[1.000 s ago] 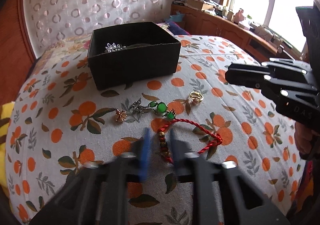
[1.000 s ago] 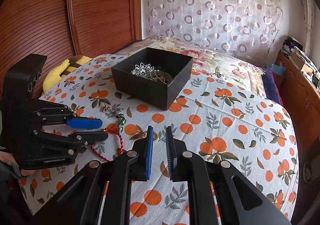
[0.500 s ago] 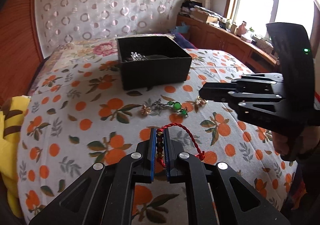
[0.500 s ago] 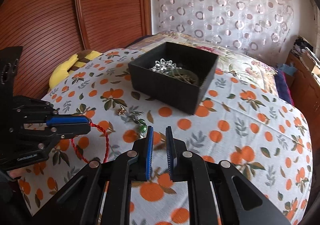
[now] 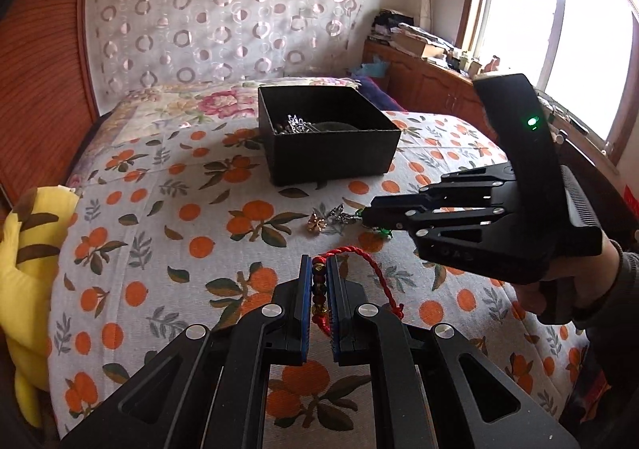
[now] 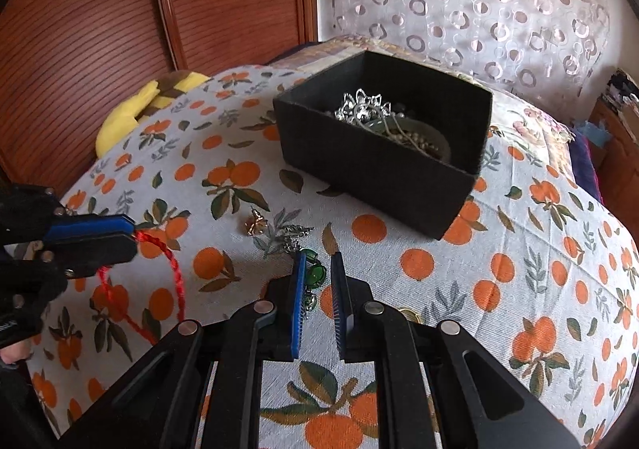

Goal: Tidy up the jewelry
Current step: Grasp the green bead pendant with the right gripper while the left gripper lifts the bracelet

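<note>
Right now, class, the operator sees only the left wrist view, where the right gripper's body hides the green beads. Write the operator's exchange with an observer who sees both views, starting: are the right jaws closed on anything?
Observer: No. In the right wrist view the right gripper has its jaws apart, straddling the green beads without pinching them.
Operator: Are the beads centred in the gap?
Observer: No, they lie close to the blue pad on that view's left side.
Operator: I only glimpse something silver in the box. What is it?
Observer: The black box holds a silver flower ornament on top of a tangle of small beads.
</note>
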Demonstrator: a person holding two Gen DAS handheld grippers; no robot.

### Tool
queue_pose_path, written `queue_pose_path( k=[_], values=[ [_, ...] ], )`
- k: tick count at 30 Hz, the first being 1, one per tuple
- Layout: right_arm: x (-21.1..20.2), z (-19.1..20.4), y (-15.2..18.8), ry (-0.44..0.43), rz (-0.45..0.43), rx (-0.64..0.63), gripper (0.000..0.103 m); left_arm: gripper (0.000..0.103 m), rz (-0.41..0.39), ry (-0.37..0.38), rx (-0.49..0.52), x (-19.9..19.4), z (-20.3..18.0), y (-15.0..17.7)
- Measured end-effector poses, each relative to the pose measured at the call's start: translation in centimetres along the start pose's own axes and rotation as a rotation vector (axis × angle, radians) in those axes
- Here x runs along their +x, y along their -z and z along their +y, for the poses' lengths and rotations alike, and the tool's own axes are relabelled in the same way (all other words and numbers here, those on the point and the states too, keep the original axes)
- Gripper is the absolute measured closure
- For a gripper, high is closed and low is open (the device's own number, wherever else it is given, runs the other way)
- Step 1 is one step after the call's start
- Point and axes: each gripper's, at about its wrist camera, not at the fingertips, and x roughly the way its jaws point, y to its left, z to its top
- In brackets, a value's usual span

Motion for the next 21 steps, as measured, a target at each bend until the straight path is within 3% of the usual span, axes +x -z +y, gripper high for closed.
queue_pose_path(
  k=[14,21],
  values=[
    [-0.2,1.1,0.2,0.005,0.003,-0.058,0.091,0.097,-0.008,-0.005,0.0,-0.3,0.2,-0.3],
    [-2.8,0.9,-0.4,0.006,-0.066,-0.055,0.091,0.097,-0.018,-0.014,0.001,-0.5,0.1,-0.9]
  ],
)
